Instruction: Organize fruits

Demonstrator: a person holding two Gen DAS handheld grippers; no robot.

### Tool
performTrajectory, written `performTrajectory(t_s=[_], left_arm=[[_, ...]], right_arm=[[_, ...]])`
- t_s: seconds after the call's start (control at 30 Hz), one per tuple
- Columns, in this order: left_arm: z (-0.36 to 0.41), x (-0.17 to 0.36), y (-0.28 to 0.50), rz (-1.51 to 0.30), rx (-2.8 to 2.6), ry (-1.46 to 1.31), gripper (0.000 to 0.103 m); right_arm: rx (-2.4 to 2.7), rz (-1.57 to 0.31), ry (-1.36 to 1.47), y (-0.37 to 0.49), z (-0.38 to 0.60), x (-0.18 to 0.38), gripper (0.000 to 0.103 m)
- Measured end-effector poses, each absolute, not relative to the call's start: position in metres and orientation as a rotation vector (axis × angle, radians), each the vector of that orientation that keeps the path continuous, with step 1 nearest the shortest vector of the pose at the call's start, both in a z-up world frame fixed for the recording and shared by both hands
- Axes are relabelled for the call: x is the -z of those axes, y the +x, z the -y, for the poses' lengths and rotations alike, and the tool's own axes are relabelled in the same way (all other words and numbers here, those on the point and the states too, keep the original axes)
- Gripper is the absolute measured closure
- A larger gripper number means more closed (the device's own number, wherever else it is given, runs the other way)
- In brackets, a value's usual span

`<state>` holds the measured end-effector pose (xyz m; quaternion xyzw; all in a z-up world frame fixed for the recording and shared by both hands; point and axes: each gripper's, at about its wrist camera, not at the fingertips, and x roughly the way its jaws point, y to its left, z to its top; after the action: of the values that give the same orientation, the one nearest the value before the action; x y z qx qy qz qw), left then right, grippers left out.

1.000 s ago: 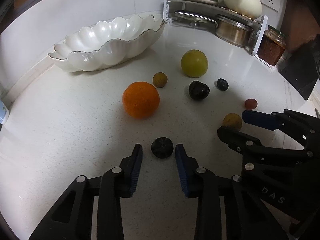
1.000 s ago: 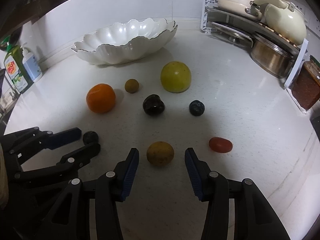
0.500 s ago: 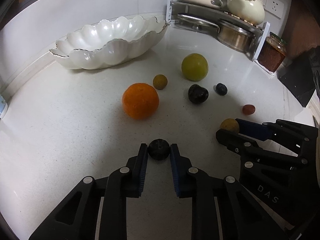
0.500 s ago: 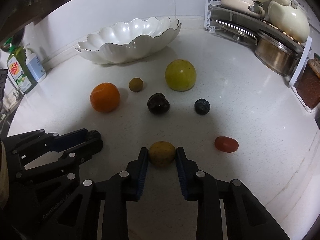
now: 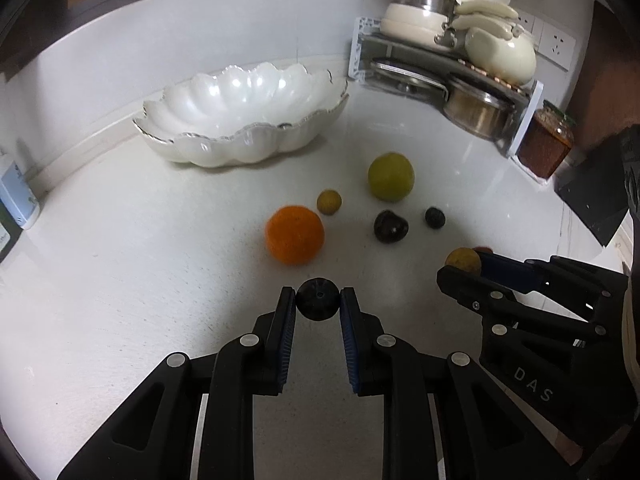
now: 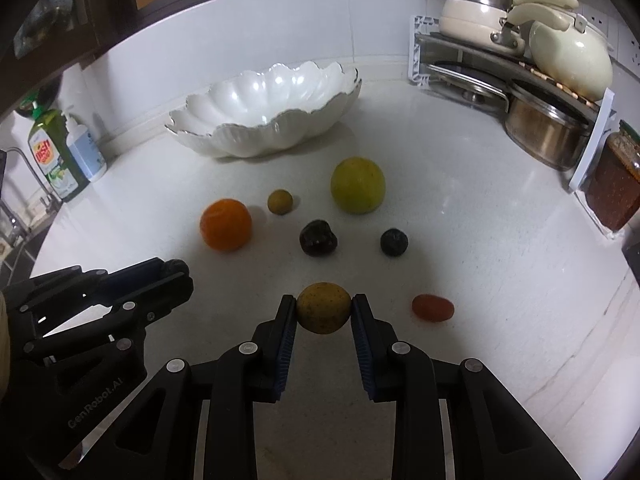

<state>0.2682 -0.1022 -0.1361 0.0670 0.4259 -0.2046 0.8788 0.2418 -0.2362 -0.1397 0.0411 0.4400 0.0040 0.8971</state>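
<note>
Left claw (image 5: 318, 304) tight on small dark fruit (image 5: 318, 305) near orange (image 5: 295, 235).

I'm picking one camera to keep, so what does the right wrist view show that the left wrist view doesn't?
Only the right wrist view: the green dish soap bottle, the whole red fruit, and the right gripper pinching the yellow fruit.
Only the left wrist view: the left gripper pinching the small dark fruit.
Both: the white bowl, still empty, and the orange.
</note>
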Motion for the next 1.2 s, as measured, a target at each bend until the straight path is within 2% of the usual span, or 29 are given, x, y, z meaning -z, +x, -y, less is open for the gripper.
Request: performTrajectory(t_s=[1.2], left_arm=[[0.066, 0.053, 0.321, -0.726, 0.377, 0.073, 0.080]], right_arm=[[-0.046, -0.696, 0.056, 0.291, 0.209, 0.055, 0.074]])
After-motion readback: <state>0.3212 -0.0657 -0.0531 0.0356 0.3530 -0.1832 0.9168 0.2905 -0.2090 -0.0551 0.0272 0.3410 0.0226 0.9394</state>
